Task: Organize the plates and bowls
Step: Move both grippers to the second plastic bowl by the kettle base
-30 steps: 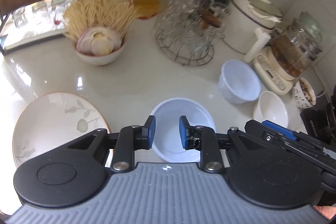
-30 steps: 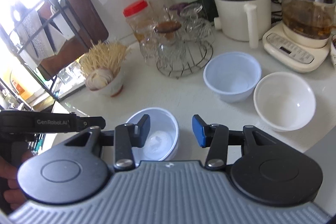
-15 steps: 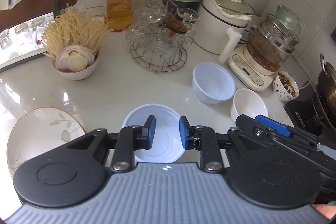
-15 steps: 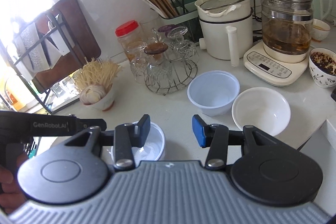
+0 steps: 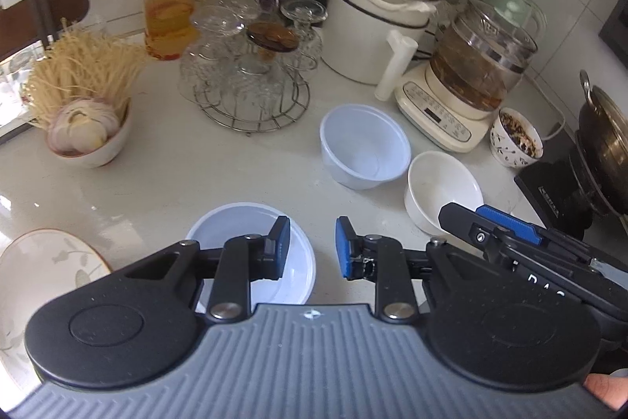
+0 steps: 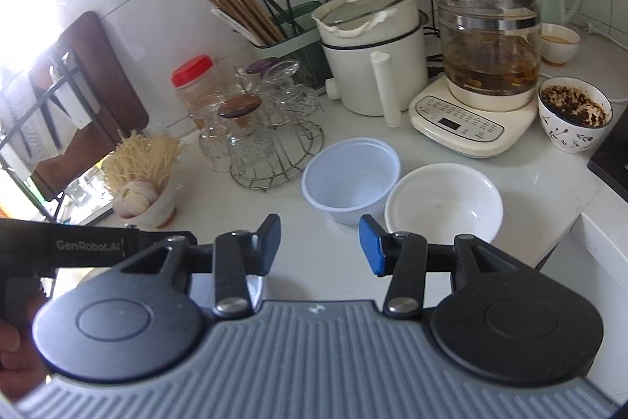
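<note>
Left wrist view: our left claw (image 5: pixel 313 247) hangs unclenched and empty over the worktop (image 5: pixel 235 167), nothing gathered yet; the shallow bowl (image 5: pixel 251 222) lies just under its left finger.

Right wrist view: our right claw (image 6: pixel 320 246) gapes empty; next, we judge, comes closing on the plastic bowl (image 6: pixel 351 179), just beyond it.

Left tool (image 5: pixel 312 248) with black linkage arms, blue finger pads, silver pivot screws, grey ribbed housing, right tool (image 6: pixel 320 244) alike, white "GenRobot.AI" lettering on the black handle
</note>
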`<move>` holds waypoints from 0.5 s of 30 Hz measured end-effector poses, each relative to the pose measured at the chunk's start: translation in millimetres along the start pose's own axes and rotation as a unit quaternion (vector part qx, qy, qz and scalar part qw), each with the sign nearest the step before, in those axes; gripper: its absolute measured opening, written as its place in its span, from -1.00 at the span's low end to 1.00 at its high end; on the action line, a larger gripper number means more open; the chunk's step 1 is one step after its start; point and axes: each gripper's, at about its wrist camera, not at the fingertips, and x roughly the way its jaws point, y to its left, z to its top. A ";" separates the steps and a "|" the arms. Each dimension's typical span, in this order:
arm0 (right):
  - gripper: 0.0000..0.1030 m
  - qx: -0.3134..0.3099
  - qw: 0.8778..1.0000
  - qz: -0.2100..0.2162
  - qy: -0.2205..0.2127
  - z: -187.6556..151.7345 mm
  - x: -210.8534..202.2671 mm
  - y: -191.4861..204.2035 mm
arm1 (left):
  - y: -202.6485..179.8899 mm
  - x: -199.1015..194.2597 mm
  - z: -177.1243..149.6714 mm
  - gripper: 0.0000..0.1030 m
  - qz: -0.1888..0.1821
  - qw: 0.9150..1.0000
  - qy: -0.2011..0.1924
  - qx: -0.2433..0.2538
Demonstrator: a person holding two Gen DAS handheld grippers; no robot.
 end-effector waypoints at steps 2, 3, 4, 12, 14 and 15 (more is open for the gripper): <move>-0.07 0.003 1.000 -0.005 0.003 0.4 2.1 -2.8 | -2.5 6.1 3.4 -0.43 -0.002 1.000 0.005 0.003; -0.07 0.004 1.000 -0.007 0.004 0.9 3.4 -4.3 | -3.4 8.9 5.3 -0.43 -0.003 1.000 0.007 0.004; -0.07 0.005 1.000 -0.008 0.006 2.0 5.1 -5.9 | -4.2 11.4 7.6 -0.42 -0.004 1.000 0.008 0.004; -0.07 0.009 1.000 -0.026 0.012 14.8 18.0 -18.6 | -14.8 32.2 33.5 -0.28 -0.015 1.000 0.003 0.007; -0.07 0.007 0.999 -0.034 0.013 18.2 22.4 -22.9 | -17.6 38.6 39.8 -0.27 -0.016 1.000 0.004 0.007; -0.07 0.008 0.999 -0.036 0.015 19.2 24.2 -25.0 | -18.5 41.3 42.1 -0.27 -0.016 1.000 0.005 0.005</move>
